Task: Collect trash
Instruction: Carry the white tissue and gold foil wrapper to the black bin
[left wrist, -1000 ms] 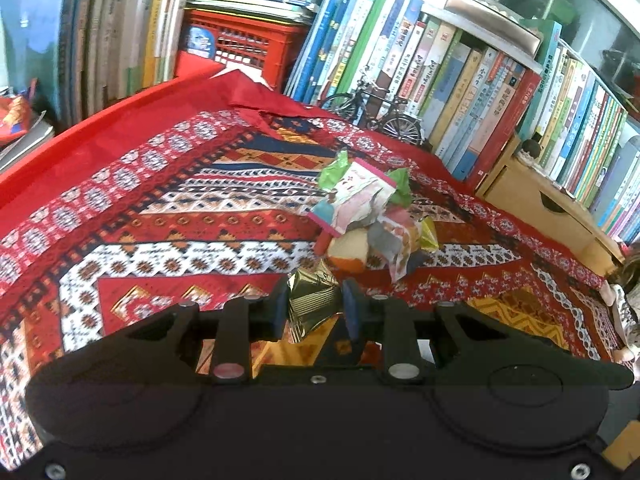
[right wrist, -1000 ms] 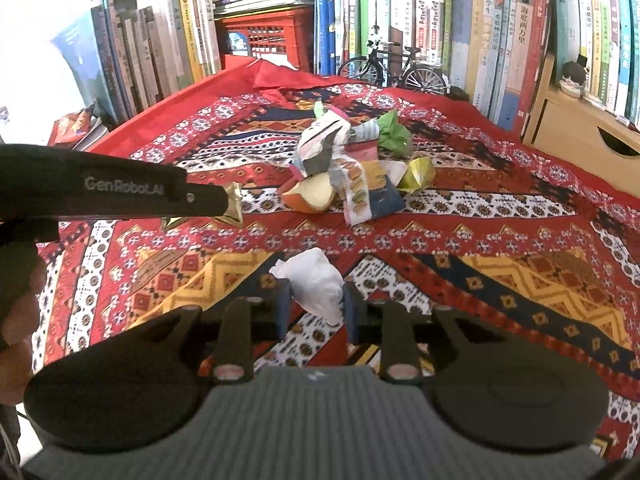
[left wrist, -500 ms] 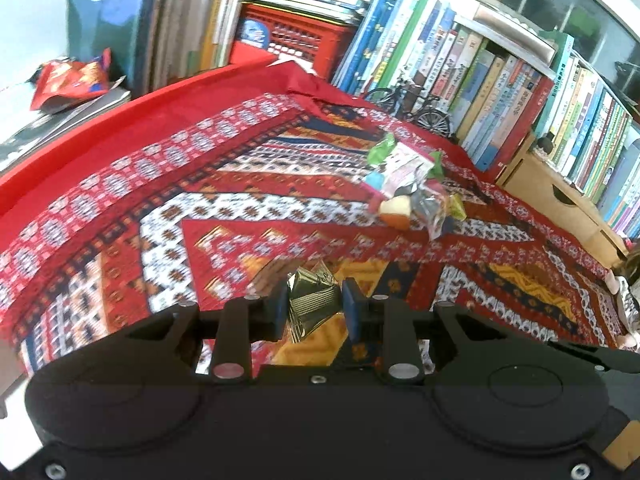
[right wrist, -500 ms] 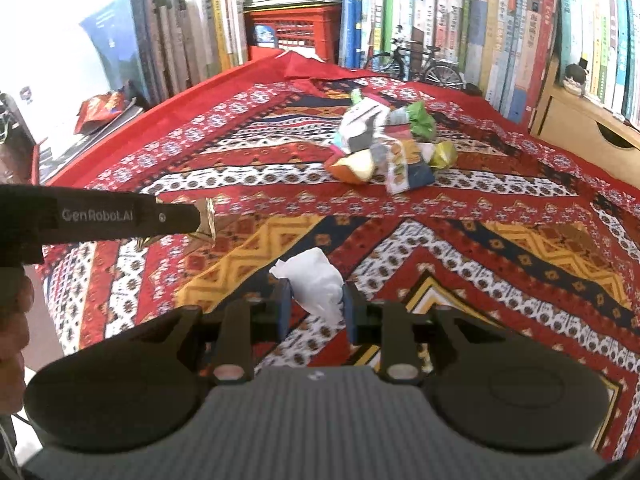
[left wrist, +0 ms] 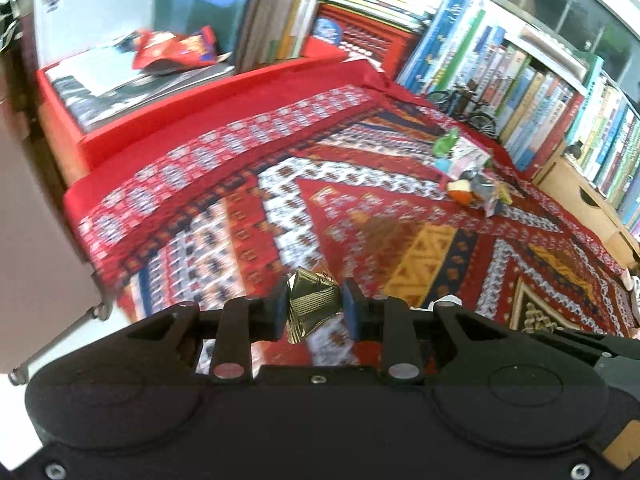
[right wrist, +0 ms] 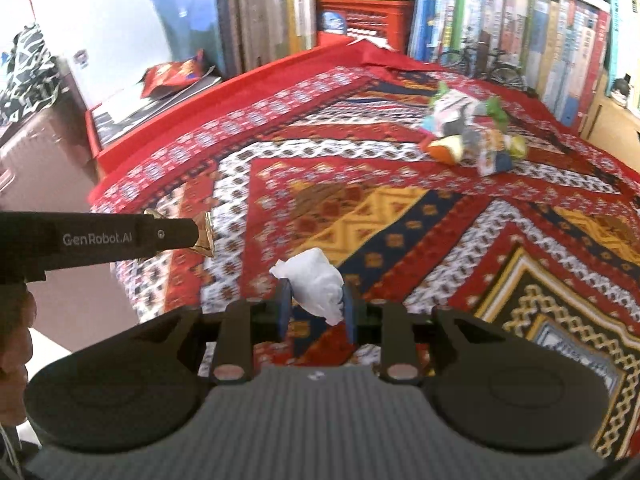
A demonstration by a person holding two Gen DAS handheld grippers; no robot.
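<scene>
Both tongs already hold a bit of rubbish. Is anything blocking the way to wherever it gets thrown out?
No bin shows in either view, so that path cannot be judged. The left tongs grip a gold foil wrapper and the right tongs a white crumpled tissue, both above the patterned cloth. Nothing stands right around them; the remaining trash pile lies farther off.

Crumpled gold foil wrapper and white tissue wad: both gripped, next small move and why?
Probably keep both grips shut and carry on past the table's near-left edge. The left gripper pinches the crumpled gold foil wrapper, the right gripper the white tissue wad; no bin shows, so don't release yet.
</scene>
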